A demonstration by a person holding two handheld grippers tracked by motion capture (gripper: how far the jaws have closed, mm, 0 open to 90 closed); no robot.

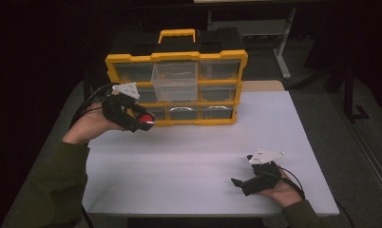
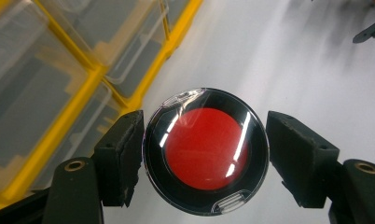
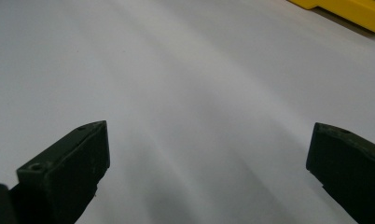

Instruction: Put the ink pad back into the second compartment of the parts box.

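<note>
Holding a round red-and-black case (image 2: 205, 150) across its width in my left gripper (image 1: 140, 121), jaws clamped on its rim at 9 and 3 o'clock. It is a flat disc, no long axis; its clear lid faces my camera. The yellow drawer organizer (image 1: 176, 56) stands just beyond, at about 12 to 1 o'clock from the case in the high view, with one clear drawer (image 1: 175, 80) pulled out of the middle column. Left hand is far nearer it. My right gripper (image 1: 246, 183) rests low on the white table (image 1: 203, 142), jaws wide apart, nothing between them. Glare masks the case's contents; the drawer's inside I cannot make out.
</note>
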